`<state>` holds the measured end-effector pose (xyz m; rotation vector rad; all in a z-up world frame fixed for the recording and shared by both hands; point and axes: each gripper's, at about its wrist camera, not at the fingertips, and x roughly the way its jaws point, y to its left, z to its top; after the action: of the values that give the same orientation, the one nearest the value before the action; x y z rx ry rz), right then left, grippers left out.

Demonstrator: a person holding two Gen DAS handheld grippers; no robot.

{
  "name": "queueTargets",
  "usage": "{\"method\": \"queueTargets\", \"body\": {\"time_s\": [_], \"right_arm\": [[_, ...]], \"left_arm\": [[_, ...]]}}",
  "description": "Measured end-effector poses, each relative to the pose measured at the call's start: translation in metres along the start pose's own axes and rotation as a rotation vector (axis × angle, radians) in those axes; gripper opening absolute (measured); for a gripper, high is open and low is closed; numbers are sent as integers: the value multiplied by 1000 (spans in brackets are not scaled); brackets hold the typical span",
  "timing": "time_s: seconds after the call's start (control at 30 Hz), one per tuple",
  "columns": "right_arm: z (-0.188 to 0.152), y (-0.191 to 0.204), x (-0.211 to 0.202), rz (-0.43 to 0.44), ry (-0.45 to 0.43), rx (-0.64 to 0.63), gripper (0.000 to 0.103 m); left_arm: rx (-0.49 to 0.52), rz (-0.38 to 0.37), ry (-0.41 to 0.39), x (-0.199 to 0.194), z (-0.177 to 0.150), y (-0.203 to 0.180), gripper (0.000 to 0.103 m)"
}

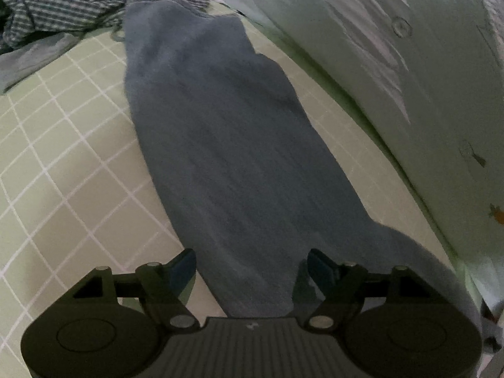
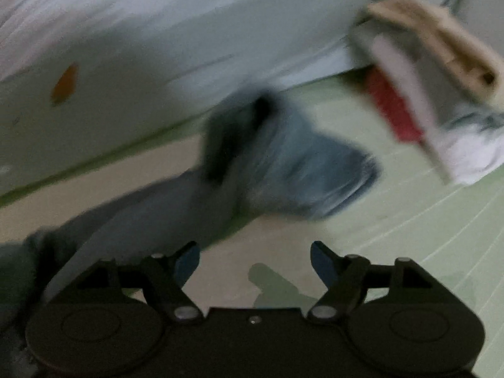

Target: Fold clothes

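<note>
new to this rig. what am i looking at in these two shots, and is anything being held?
No robot arm here: a person holds a two-finger gripper in each hand, and each carries a fisheye camera looking forward along its fingers.

Left wrist view: the left gripper is open over a long blue-grey garment spread on a green checked sheet. A striped shirt lies crumpled beyond it.

Right wrist view, blurred: the right gripper is open above bare sheet. The garment's far end looks bunched, and a stack of folded clothes sits beyond.

Nothing is held by either.
</note>
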<state>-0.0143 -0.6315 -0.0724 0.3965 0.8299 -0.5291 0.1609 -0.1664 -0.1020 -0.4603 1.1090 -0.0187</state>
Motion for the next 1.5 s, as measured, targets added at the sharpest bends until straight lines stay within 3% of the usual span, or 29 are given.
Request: {"method": "queueTargets", "body": {"time_s": [0.23,0.37,0.4,0.47,0.5,0.7,0.87,0.97,1.03,1.13,1.17,1.23,1.4,1.5], "right_arm": [[-26,77,-6,266,81,-130,79],[-39,112,3,297,111,-223,78],[-42,117,4,307,118,-237,72],[-49,122,5,340,132,-257,35],[-52,122,2,339,128,-271,7],[-56,77,-54,272,-22,-315,6],[-54,14,-120,56,-242,-293,6],[-49,-30,-144,-151,-388,-274,6],[-46,-53,-150,-238,-438,-242,8],[-41,-88,-148,-228,-386,-120,18],[-39,-99,-148,-224,-369,-79,23],[-40,-116,-147,-208,-339,-4,55],[-68,-121,-135,-141,-243,172,79],[-83,-123,-125,-109,-152,297,84]], "left_arm": [[28,-10,-37,-31,-16,6,79],[24,-25,-58,-55,-29,14,79],[27,-28,-62,-59,-33,15,79],[31,-34,-69,-67,-41,18,79],[33,-36,-70,-70,-45,19,79],[47,-45,-74,-83,-69,18,79],[76,-36,-63,-89,-92,16,79],[92,-27,-50,-90,-106,16,79],[101,-20,-39,-91,-114,16,79],[111,-15,-28,-93,-121,17,79],[114,-15,-29,-94,-123,17,79],[121,-12,-36,-97,-123,18,79],[137,-5,-47,-100,-120,18,80],[143,3,-51,-100,-117,17,80]]}}
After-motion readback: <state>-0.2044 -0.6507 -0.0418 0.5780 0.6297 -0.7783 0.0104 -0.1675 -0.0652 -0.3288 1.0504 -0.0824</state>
